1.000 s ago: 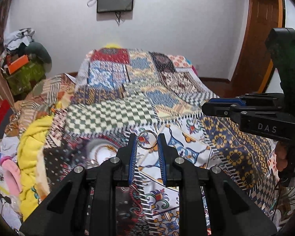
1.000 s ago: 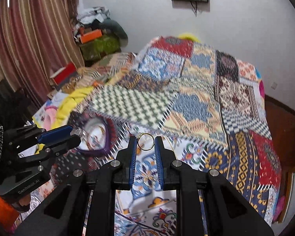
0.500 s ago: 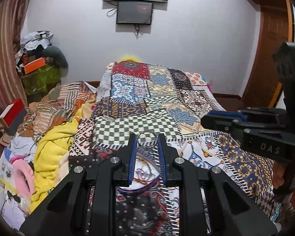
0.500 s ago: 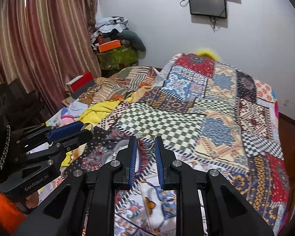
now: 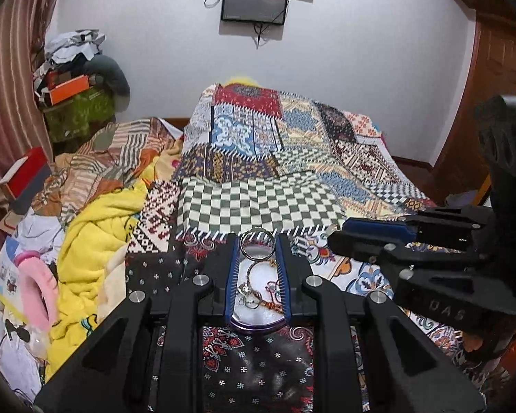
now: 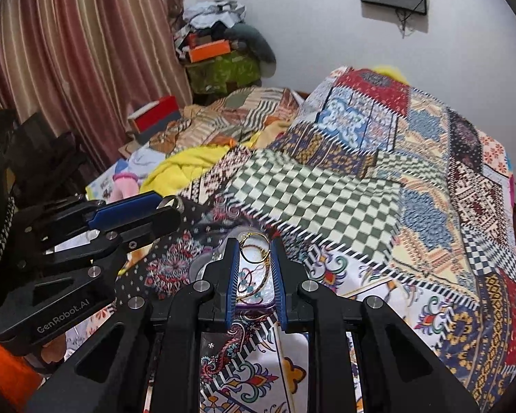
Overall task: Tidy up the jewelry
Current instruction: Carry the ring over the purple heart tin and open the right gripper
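My left gripper is shut on a silver ring, held upright between its blue pads. Right below it lies a purple-rimmed dish on the patterned bedspread, holding several jewelry pieces. My right gripper is shut on a thin gold hoop with a fine chain hanging from it, above the same dish. In the left wrist view the right gripper comes in from the right, close to the dish. The left gripper shows at the left of the right wrist view.
A patchwork bedspread covers the bed. A yellow blanket, pink item and loose clothes lie on the left side. A red box, piled boxes, a curtain and a wall screen stand behind.
Both grippers have moved left over the bed with their rings and now hover over the purple-rimmed dish, which has come directly under the fingers.
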Motion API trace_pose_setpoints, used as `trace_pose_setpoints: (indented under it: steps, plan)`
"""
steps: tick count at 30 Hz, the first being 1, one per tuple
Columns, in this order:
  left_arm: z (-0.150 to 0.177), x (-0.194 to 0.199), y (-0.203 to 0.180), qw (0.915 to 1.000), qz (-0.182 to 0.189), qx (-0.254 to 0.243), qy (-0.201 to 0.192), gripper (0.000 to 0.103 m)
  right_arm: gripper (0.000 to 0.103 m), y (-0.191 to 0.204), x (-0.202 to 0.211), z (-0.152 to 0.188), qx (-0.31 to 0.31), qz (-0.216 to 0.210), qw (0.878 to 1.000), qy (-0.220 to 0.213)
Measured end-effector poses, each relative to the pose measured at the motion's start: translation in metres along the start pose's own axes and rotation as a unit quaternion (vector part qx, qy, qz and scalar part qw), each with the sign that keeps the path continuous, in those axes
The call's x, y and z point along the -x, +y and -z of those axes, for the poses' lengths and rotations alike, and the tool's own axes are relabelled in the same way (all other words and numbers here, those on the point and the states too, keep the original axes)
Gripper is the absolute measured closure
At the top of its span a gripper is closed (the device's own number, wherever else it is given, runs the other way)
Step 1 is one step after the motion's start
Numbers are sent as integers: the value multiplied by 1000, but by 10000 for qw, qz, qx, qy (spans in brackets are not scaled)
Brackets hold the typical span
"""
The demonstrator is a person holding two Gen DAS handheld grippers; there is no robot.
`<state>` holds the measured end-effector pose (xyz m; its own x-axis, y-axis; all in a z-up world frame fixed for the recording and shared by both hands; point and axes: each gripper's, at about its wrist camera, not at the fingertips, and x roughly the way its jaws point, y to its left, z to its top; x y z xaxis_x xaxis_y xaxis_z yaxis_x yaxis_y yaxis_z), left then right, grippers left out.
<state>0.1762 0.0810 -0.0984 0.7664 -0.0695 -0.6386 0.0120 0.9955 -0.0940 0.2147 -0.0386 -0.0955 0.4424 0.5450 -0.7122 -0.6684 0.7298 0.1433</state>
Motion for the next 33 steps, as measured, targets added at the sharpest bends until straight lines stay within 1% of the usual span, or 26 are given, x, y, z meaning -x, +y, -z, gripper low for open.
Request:
trace_pose_setpoints:
  steps: [10,20,25,28,33]
  plan:
    - [10,-32,6,9994,96,72,328,83,87,-9,-40,11,-58,-78,9990,445]
    - [11,-57,14,9979,255,173,570,83,87,-6,-63,14,127,-137,9975,677]
    - [10,-64,17,9967,402,236,661,83,86,-6,-71,17,200,-158,9966,779]
    - [11,-64,15,9969,376,198,663,83,86,-4,-70,17,265,-143,9967,754]
    - [9,-61,15,9972,337,198,635,83,86,-4,-69,15,241,-156,9960,843]
